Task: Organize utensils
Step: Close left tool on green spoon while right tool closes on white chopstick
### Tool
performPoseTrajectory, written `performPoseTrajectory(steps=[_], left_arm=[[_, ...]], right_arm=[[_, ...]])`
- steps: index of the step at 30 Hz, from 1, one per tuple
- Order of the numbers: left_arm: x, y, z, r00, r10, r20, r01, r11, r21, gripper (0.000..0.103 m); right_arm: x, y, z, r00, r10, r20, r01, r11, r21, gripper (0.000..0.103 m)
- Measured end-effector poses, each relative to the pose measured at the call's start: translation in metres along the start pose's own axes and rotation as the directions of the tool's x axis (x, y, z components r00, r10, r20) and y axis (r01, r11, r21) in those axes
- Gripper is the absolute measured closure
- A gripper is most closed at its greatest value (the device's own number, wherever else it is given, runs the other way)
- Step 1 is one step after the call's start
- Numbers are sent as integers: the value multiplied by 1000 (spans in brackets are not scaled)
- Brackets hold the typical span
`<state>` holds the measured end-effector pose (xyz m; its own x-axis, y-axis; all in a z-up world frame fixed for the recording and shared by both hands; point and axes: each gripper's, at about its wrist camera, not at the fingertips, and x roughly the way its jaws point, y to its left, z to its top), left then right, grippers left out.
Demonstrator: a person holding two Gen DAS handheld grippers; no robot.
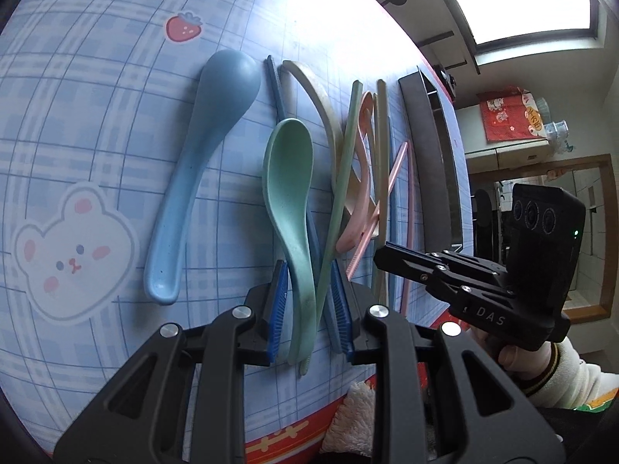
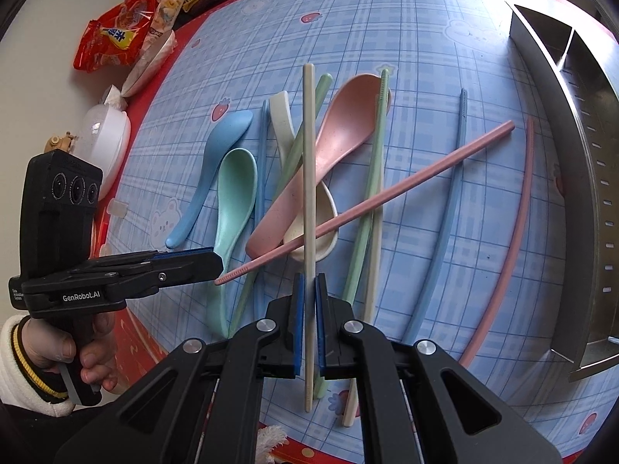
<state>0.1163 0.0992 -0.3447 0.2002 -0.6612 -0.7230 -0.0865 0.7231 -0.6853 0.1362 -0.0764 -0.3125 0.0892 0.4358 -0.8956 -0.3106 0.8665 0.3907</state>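
A pile of pastel spoons and chopsticks lies on the blue checked tablecloth [image 2: 425, 38]. My right gripper [image 2: 308, 282] is shut on a cream chopstick [image 2: 308, 178] that stands over the pile. My left gripper [image 1: 308, 270] is open, its blue pads either side of the green spoon's handle [image 1: 301, 270] and a green chopstick [image 1: 336, 208]. The left gripper [image 2: 216, 261] also shows in the right wrist view. A blue spoon [image 1: 201, 162], a pink spoon [image 2: 332, 143], a cream spoon [image 2: 321, 224] and a pink chopstick [image 2: 387, 193] lie in the pile.
A metal utensil holder [image 2: 572, 178] with compartments lies at the right edge of the table. A blue chopstick [image 2: 445, 224] and another pink chopstick [image 2: 514, 232] lie beside it. Snack bags [image 2: 116, 31] and a white lidded container [image 2: 104, 143] sit past the table's left edge.
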Motion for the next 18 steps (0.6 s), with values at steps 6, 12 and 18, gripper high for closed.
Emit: performPoseTrajectory(steps=[6,12,18], left_arm=[[5,15,-2,999,-46,-9,45,996,-78,78],[4,18,-5,999,-52,3,52,996,-75,89],[3,11,-4,999,-29,23,29,999,-38,92]], right_arm=[[2,0,1,1000,9,-3,-9,1000,10,97],[5,-3,1,1000,14,-12,-14,1000,16,97],[11,-5,5,1000,-6,-23,6,1000,28,95]])
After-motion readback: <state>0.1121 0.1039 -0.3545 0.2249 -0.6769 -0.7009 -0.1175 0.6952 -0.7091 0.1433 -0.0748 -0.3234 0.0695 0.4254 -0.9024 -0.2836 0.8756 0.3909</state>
